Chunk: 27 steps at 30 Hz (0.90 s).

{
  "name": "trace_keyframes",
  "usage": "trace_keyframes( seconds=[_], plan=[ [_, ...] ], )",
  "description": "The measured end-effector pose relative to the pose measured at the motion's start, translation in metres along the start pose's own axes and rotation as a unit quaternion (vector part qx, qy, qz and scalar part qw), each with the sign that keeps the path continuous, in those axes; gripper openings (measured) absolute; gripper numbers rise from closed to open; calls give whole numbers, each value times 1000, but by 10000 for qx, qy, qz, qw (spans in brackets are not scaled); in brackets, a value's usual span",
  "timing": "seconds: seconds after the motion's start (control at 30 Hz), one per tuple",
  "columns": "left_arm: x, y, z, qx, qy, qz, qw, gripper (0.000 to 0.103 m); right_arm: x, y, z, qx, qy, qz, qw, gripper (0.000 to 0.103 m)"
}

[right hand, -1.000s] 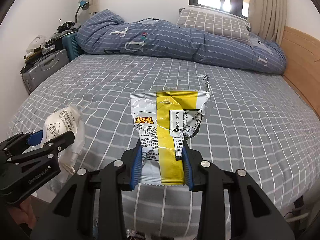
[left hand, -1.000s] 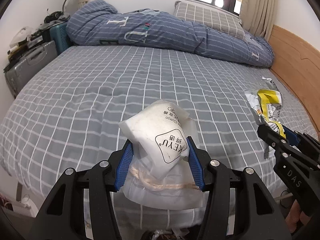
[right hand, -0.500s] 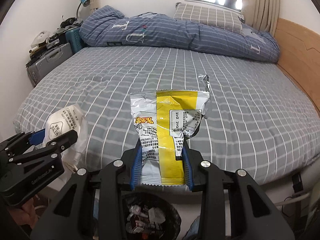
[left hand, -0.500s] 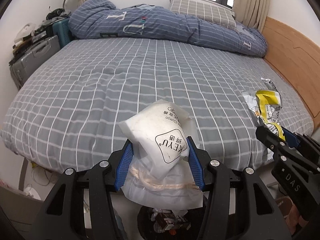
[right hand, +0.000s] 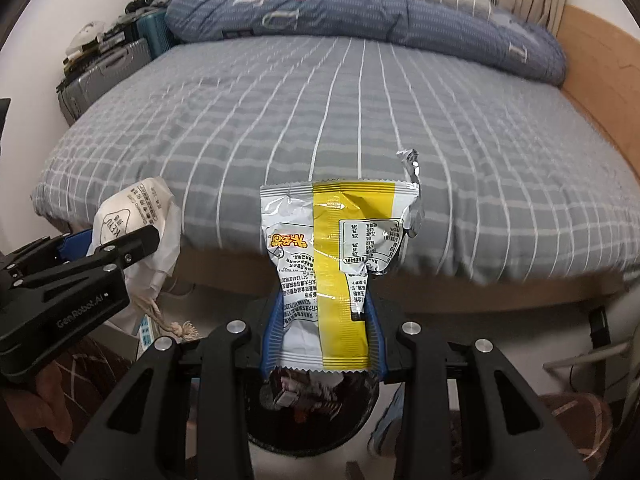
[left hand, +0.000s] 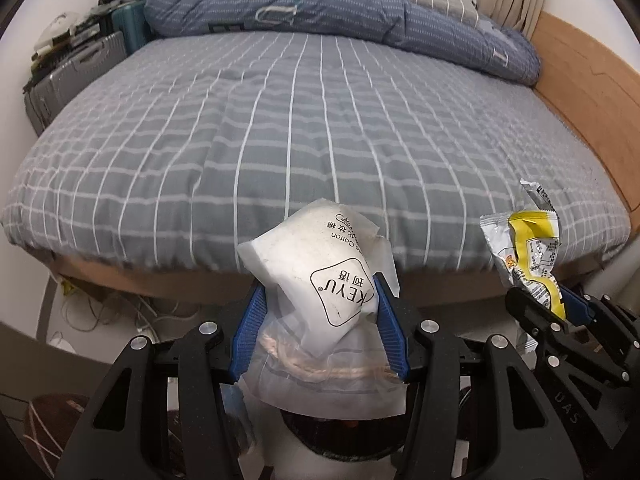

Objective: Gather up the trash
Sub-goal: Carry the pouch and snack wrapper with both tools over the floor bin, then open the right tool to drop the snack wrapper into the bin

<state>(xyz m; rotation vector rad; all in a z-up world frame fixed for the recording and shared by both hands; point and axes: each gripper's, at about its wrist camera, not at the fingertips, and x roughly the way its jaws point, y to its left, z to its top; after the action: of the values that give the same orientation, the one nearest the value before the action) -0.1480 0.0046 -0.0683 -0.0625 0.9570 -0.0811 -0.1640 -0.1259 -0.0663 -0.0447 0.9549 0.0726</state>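
My left gripper (left hand: 318, 300) is shut on a white plastic pouch (left hand: 316, 276) printed KEYU, with a cord hanging from it. My right gripper (right hand: 322, 312) is shut on a silver and yellow snack wrapper (right hand: 332, 248). Both are held off the foot of the bed, above a round black bin (right hand: 316, 412) on the floor with wrappers inside. In the left wrist view the bin (left hand: 340, 436) is mostly hidden behind the pouch. The right gripper with its wrapper (left hand: 528, 256) shows at the right of the left wrist view, and the left gripper with its pouch (right hand: 132, 216) at the left of the right wrist view.
The bed (left hand: 304, 120) with a grey checked sheet fills the view ahead, a blue duvet (left hand: 320, 4) piled at its far end. Suitcases (left hand: 76, 72) stand along the left wall. A wooden bed frame (left hand: 592, 92) runs along the right. Cables lie under the bed edge (left hand: 120, 312).
Both grippers have drawn back off the bed and sunk, each still holding its trash. The bed edge and the black bin on the floor have come into view below them.
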Motion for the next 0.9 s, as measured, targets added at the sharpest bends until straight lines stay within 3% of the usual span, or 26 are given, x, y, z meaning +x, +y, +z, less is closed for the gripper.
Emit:
trace_keyframes(
  seconds=[0.47,0.9],
  plan=[
    [67,21,-61,-113,788,-81,9968,52,80,12,-59,-127,987,203,9948,35],
    [137,28,-78,-23,1303,107,9914,52,155,23,-75,-250,1743,328,9838,37]
  ],
)
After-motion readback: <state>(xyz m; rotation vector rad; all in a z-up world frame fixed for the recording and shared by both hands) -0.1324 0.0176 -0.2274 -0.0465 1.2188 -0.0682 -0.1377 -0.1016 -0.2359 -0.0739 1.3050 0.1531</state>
